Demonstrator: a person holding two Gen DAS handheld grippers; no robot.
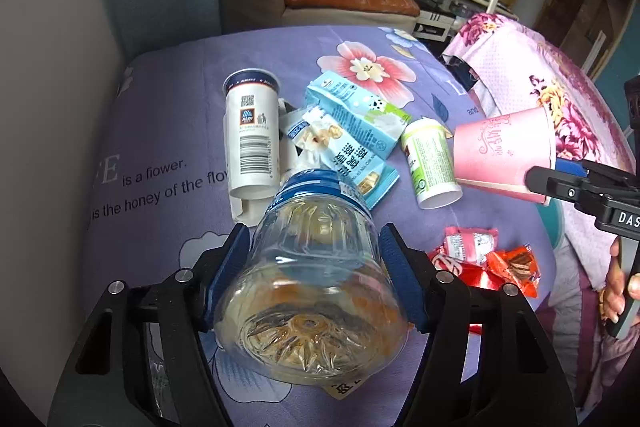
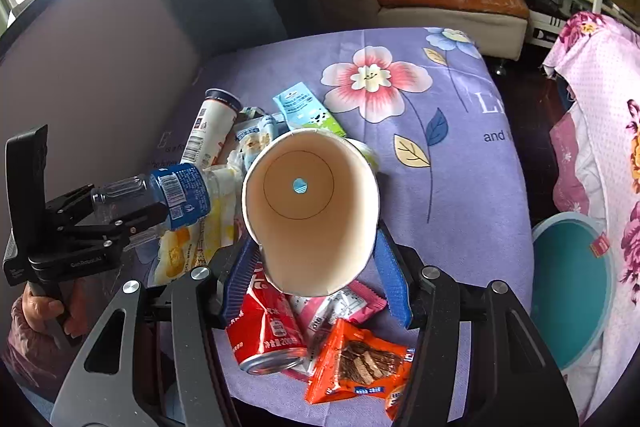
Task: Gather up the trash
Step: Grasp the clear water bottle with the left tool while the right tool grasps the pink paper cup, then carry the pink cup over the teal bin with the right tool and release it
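My left gripper [image 1: 314,279] has its jaws clenched on a clear plastic bottle [image 1: 308,267], base toward me, blue-labelled neck pointing away. My right gripper [image 2: 316,267] has its jaws grasping a pink paper cup [image 2: 310,215], open mouth toward me. Beyond the left jaws, on the purple bedsheet [image 1: 168,115], lie a white tube [image 1: 250,139] and a milk carton [image 1: 356,111]. Beneath the right jaws lie a crushed red can [image 2: 266,331] and an orange wrapper [image 2: 360,363].

I've got a clear plastic bottle [image 1: 312,267] with a blue label, base toward me, and a pink paper cup [image 1: 506,155], its open mouth toward me; cartons, tubs and wrappers [image 2: 356,363] litter the purple sheet
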